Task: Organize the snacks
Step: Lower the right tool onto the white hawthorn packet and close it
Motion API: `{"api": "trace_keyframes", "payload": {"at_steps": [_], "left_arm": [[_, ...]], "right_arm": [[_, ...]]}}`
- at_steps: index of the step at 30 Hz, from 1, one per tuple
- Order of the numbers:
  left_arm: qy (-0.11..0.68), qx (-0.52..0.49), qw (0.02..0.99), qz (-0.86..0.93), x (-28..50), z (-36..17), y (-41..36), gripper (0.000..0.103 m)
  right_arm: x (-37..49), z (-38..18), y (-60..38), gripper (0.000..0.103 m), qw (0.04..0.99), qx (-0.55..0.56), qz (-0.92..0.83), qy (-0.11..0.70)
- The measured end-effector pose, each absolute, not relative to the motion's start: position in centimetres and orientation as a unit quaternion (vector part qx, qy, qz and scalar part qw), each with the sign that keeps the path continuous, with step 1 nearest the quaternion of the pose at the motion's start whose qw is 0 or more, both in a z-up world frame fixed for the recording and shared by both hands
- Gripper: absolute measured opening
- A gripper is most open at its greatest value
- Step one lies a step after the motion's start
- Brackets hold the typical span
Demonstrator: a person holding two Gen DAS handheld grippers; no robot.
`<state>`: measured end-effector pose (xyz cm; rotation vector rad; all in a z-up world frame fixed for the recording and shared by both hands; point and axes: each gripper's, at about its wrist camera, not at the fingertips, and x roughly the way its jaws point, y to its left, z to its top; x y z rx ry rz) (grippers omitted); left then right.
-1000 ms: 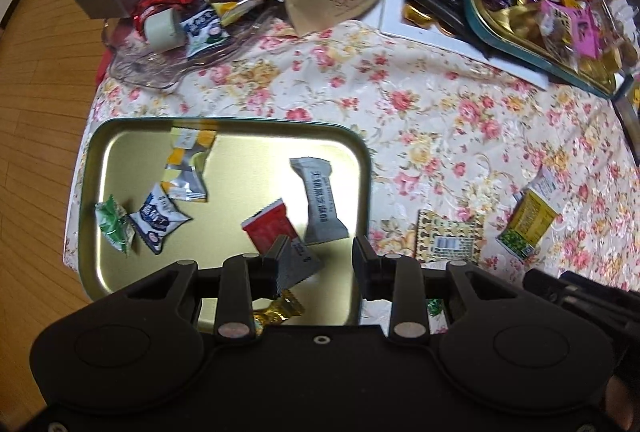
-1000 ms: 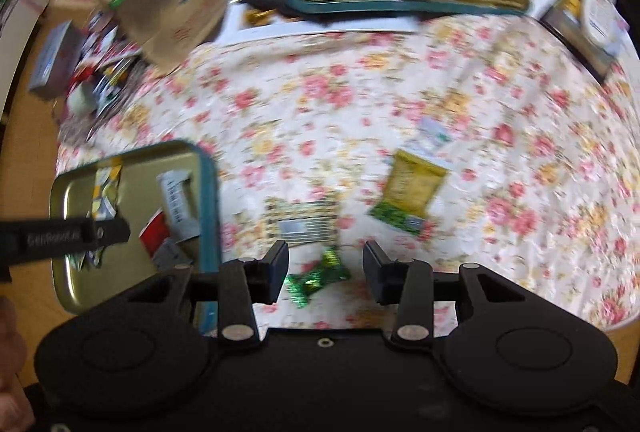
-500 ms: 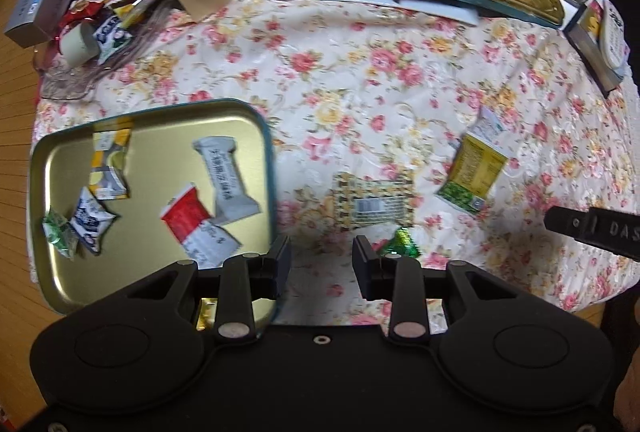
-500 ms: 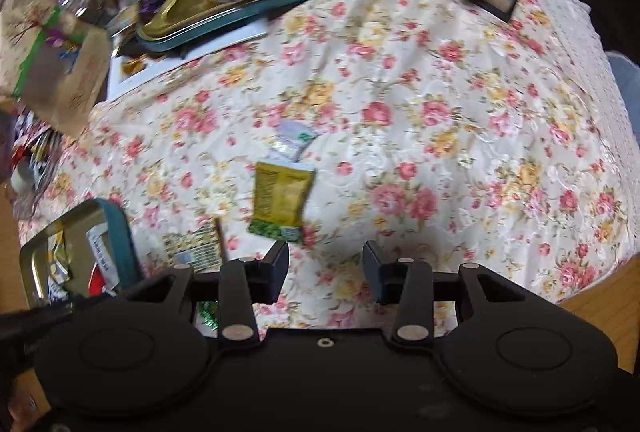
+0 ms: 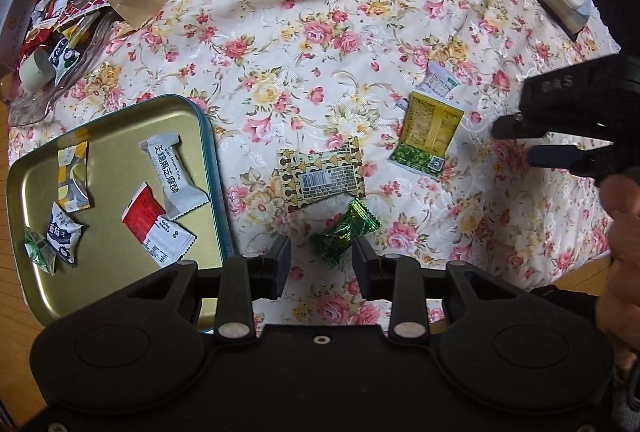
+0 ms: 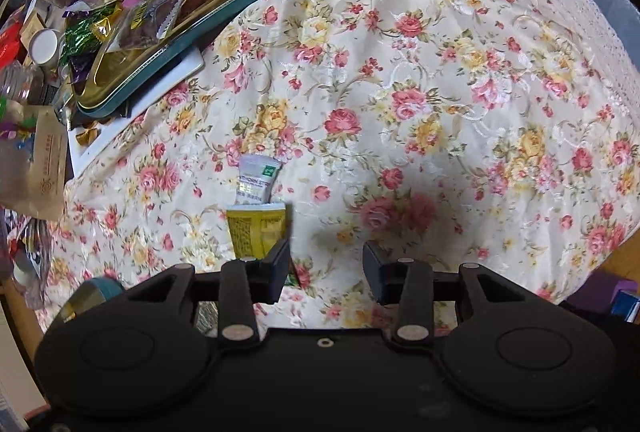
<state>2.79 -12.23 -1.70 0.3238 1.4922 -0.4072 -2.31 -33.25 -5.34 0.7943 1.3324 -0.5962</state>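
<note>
The gold tray runs under the left gripper's body, its near corner hidden. In the right wrist view the yellow packet disappears behind a finger, lower half covered. The far clutter tray is cut off by the frame's edge, its small wrappers unreadable.

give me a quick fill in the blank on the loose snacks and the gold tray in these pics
1. The green foil candy lies on the floral cloth, just ahead of the open ____ gripper.
2. The red and white packet lies inside the ____ tray.
3. The yellow and green packet overlaps a small ____ sachet.
4. The barcode packet lies ____ the tray.

Missing words: left; gold; white; outside
</note>
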Motion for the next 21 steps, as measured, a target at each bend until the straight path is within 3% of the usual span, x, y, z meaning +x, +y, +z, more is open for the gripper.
{"api": "trace_keyframes", "payload": {"at_steps": [10, 21], "left_arm": [[0.671, 0.091, 0.715, -0.177, 4.1, -0.4, -10.2, 0.043], [0.678, 0.064, 0.715, -0.16, 4.9, -0.4, -8.3, 0.043]], "right_arm": [[1.6, -6.5, -31.2, 0.043, 0.707, 0.339, -0.278, 0.555], [4.2, -10.7, -29.9, 0.046, 0.689, 0.322, -0.294, 0.579]]}}
